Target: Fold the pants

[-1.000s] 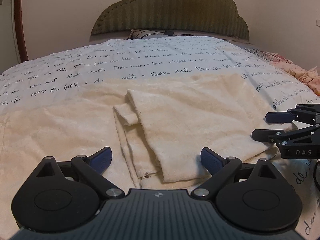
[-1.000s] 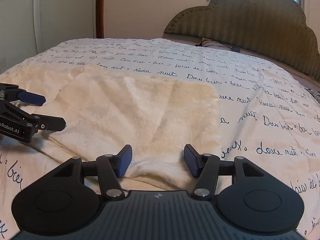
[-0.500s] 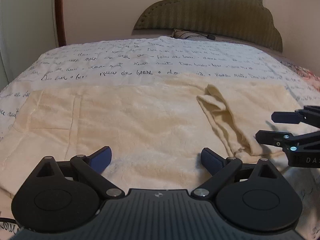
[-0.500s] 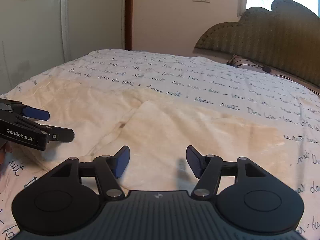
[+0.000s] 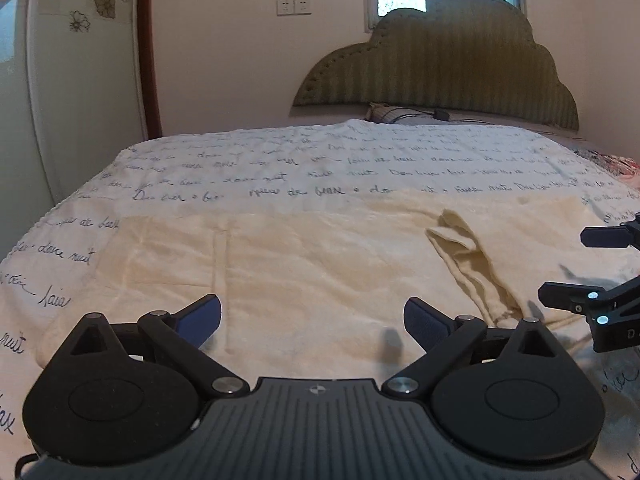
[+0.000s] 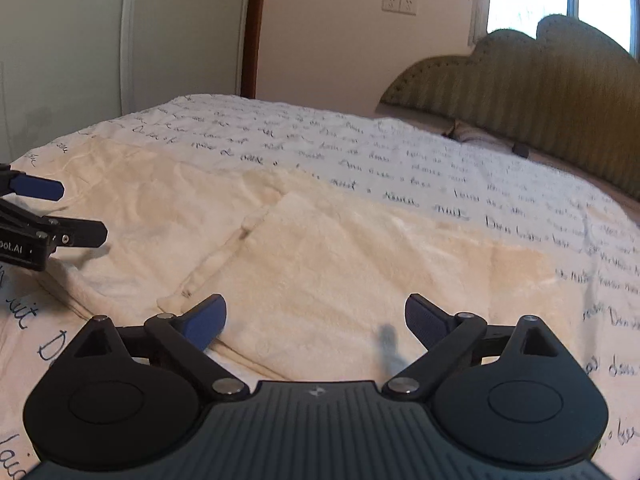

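Lying flat on the bed (image 5: 280, 148) with their long axis 9-to-3 across your view, the pants (image 5: 320, 264) sit just ahead of both empty, wide-open jaws, their folded edge (image 5: 472, 268) at 2 o'clock, nearer your right gripper (image 5: 576, 268) than your left gripper (image 5: 312, 320).

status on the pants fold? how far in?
Early. Done: cream pants lie spread flat on the bedspread, one flap already turned over them. In hand: nothing; left tongs and right tongs are both open over the near edge. Left: grasping and the remaining folds.
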